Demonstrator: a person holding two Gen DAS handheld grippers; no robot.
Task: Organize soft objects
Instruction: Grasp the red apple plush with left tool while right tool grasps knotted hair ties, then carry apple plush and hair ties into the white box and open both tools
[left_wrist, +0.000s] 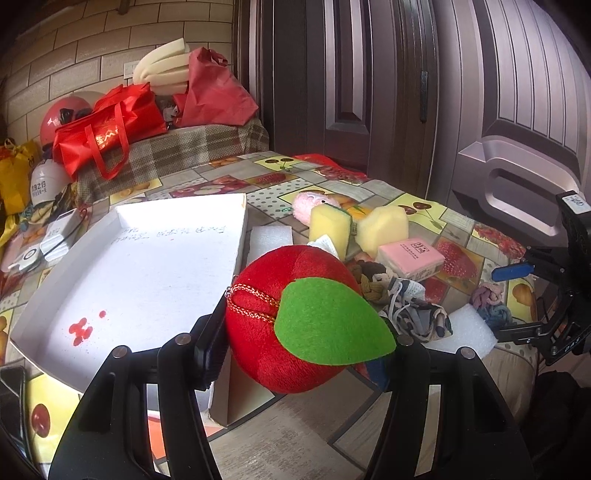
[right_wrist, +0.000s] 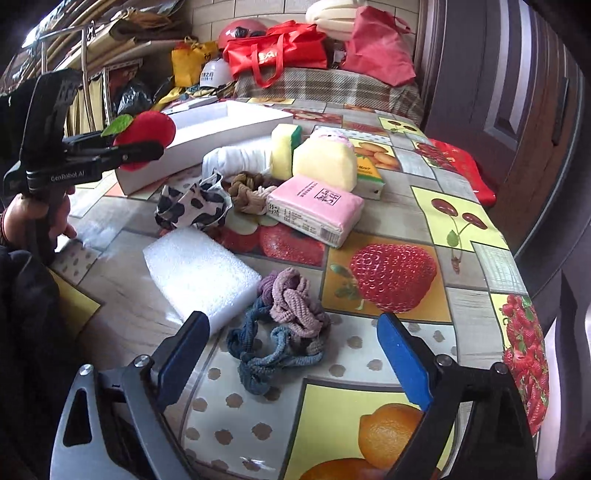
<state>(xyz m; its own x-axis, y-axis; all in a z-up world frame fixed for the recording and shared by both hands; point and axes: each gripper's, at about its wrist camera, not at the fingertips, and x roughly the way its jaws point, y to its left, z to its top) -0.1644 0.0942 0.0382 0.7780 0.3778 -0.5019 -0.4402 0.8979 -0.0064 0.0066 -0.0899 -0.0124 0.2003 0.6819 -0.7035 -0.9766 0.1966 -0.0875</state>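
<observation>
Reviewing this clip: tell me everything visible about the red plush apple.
The red plush apple is a round, fuzzy fabric toy with a flat green felt leaf and a gold-and-red braided cord loop on top. The left tool is shut on it, its fingers pressing both sides. It is held off the table, tipped so the leaf faces the camera, near the corner of the open white box. From the right wrist view it appears not to touch the box.

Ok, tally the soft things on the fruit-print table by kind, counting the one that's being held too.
Plush toys: 2, red plush apple in the left tool, pink fluffy plush
Yellow foam sponges: 2
White foam blocks: 2
Knotted fabric bundles: 2, brown, purple-blue
Cow-print cloth: 1
Pink tissue pack: 1
Total: 10
</observation>
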